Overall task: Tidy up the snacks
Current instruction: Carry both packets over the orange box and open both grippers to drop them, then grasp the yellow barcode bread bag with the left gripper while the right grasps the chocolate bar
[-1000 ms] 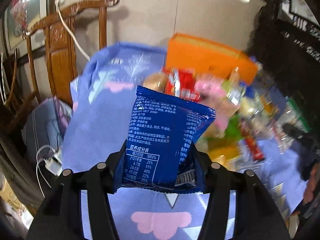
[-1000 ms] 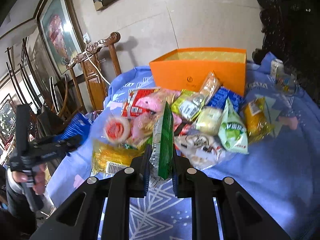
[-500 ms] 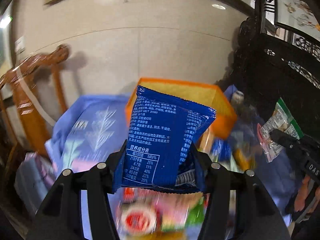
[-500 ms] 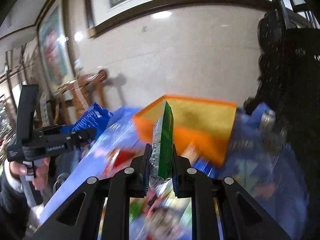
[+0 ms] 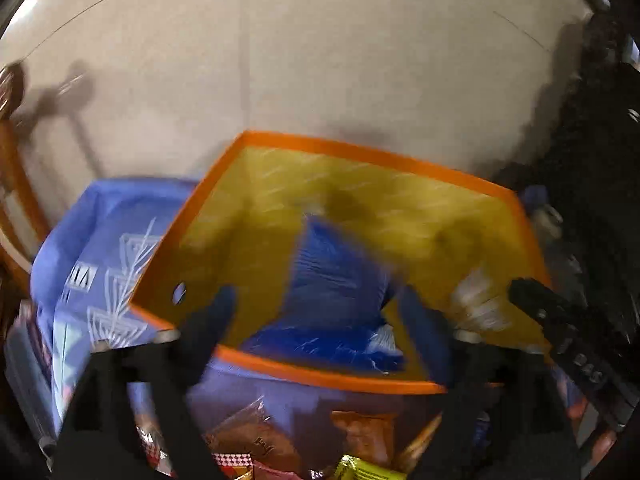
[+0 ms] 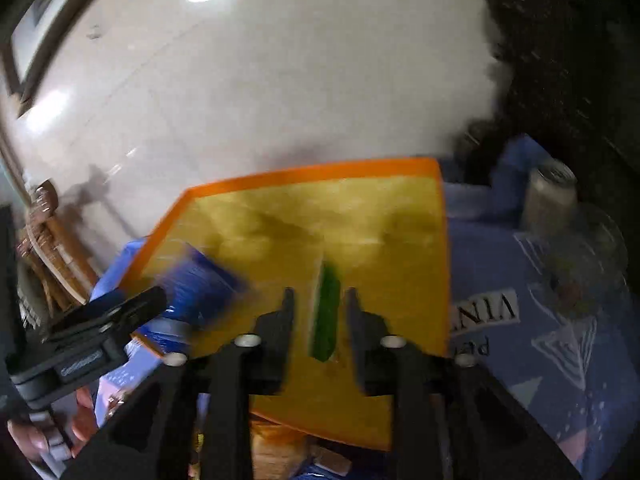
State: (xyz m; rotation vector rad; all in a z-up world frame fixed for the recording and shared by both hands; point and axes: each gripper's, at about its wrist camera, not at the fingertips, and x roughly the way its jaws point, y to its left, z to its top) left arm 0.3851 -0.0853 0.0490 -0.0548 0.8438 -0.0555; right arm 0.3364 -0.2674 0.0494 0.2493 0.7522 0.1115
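An orange box (image 5: 360,152) with a yellow inside stands on the blue cloth, and both grippers are over it. The jaws of my left gripper (image 5: 320,316) are opening wide. The blue snack packet (image 5: 332,292) is blurred and loose between them, inside the box. My right gripper (image 6: 319,308) is also opening. A narrow green packet (image 6: 326,312) stands edge-on between its fingers, with a gap on each side, over the box's (image 6: 312,174) floor. The blue packet (image 6: 196,288) shows at the box's left side in the right wrist view.
Several loose snack packets (image 5: 260,448) lie in front of the box's near wall. The patterned blue cloth (image 6: 540,340) covers the table. A can (image 6: 552,192) and a clear glass item (image 6: 588,264) stand right of the box. A wooden chair (image 6: 48,240) is at the left, and a pale wall lies behind.
Both grippers swept forward from the snack pile to over the orange box. The left jaws let go of the blue packet, and the right jaws parted from the green packet.
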